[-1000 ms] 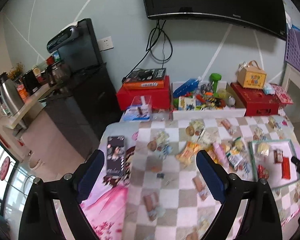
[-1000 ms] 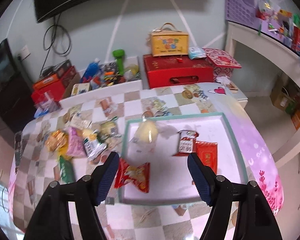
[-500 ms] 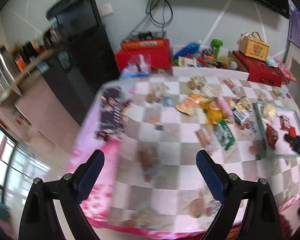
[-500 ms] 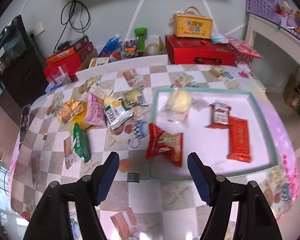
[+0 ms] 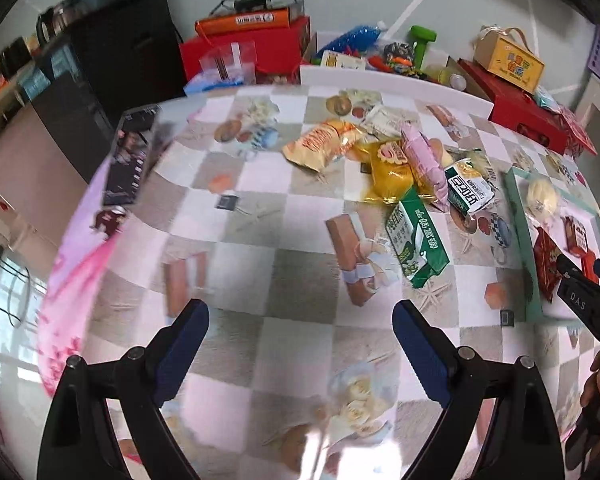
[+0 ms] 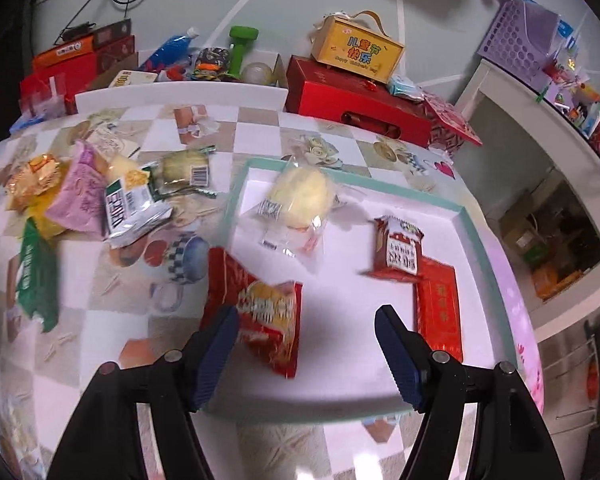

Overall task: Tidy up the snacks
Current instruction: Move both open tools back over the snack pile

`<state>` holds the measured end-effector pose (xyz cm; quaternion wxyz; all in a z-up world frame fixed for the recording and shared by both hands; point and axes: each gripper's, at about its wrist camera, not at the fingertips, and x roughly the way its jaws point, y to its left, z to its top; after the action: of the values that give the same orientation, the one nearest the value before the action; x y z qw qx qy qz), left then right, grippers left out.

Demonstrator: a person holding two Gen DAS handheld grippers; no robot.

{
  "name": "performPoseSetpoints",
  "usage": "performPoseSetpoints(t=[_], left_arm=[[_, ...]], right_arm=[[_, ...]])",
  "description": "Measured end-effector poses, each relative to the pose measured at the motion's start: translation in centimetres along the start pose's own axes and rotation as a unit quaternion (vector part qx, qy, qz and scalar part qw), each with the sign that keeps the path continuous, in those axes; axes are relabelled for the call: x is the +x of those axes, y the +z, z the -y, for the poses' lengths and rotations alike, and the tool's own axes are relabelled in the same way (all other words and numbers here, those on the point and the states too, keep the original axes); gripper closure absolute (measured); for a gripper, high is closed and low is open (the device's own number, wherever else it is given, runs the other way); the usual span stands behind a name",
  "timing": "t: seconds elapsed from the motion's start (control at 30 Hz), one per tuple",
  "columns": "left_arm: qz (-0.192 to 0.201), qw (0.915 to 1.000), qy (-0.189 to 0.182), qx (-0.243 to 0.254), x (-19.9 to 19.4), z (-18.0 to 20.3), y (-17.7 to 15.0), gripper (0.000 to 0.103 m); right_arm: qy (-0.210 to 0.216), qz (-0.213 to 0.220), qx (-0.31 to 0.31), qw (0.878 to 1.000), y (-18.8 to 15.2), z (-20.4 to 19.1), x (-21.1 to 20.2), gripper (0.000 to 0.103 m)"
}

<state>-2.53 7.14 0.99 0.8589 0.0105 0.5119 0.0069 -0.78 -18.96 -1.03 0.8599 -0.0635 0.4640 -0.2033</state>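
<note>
Loose snack packets lie heaped on the checkered tablecloth: an orange packet (image 5: 324,144), a yellow one (image 5: 388,172), a pink one (image 5: 424,164), a white-green one (image 5: 468,192) and a green one (image 5: 416,244). My left gripper (image 5: 300,320) hangs open over bare cloth in front of the heap. My right gripper (image 6: 306,314) is open above the white tray with a teal rim (image 6: 476,232). In the tray lie a wrapped yellow bun (image 6: 300,196), a red-white packet (image 6: 396,248) and a flat red packet (image 6: 440,304). A red crisp packet (image 6: 260,312) overlaps the tray's left rim beside my left finger.
Behind the table stand red boxes (image 6: 360,96), a yellow gift box (image 6: 358,50) and a white box of toys (image 5: 380,60). A dark phone-like slab (image 5: 130,156) lies at the table's left edge. A black cabinet (image 5: 132,52) stands at left, a white shelf unit (image 6: 540,120) at right.
Both grippers have come down toward the table and tipped further downward, so the snacks and tray look larger. Neither has taken hold of anything, and their jaws stand as before.
</note>
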Motion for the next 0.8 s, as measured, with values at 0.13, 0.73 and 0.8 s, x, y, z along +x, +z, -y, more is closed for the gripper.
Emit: performPoseSetpoints(t=[0.13,0.73,0.8], left_arm=[[-0.010,0.9999,0.005,-0.008,2.5,1.2,0.6,0.010],[0.001,0.9967,-0.061,-0.054,5.9,4.7,4.6,0.010],[-0.007,0.9972,-0.057,-0.047,6.7,5.4,4.8,0.010]], right_arm=[[-0.029,0.032,-0.028,0.999,1.3,-0.8,0.6,0.029],[0.109,0.048,0.025,0.993,3.0,-3.2,2.3,0.029],[0.124,0.047,0.016,0.991,3.4,-3.6,2.3,0.029]])
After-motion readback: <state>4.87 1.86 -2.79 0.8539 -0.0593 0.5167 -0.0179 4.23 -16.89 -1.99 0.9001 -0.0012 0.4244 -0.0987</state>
